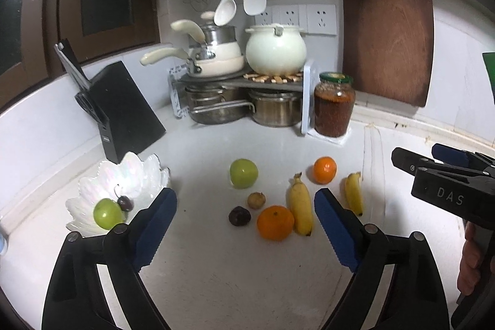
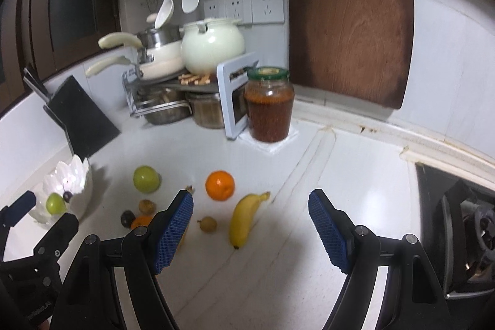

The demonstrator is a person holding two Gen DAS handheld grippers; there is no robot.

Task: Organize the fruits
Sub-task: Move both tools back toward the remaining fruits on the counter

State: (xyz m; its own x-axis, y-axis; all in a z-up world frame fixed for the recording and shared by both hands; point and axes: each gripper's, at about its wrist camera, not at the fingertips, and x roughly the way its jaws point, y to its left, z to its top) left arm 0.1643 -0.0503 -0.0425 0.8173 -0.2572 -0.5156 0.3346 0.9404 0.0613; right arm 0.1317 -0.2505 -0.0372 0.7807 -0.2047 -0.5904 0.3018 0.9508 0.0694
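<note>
While my two claws hang over the white counter (image 1: pixel 247 283), both are spread wide and hold nothing. My left claw (image 1: pixel 246 215) has its blue pads (image 1: pixel 154 228) on either side of a little heap of fruit. My right claw (image 2: pixel 250 225) is over the counter too, off to the right side.

A white shell bowl (image 1: pixel 136 172) sits at the left, just beside my left claw. Inside it lie a small green apple (image 1: pixel 107 213) and a dark cherry (image 1: pixel 125 203), touching each other.

Out on the counter a big green apple (image 1: pixel 243 173) sits alone. Near it an orange (image 1: pixel 324 170) sits by a short banana (image 1: pixel 354 193). A longer banana (image 1: pixel 300 206) lies just beside a second orange (image 1: pixel 275 222). Close by are a small brown fruit (image 1: pixel 256 200) and a dark purple fruit (image 1: pixel 239 216).

Another small brown fruit (image 2: pixel 207 224) shows in my right view, next to the short banana.

At the back stands a jar (image 1: pixel 334 104) with a green lid.
</note>
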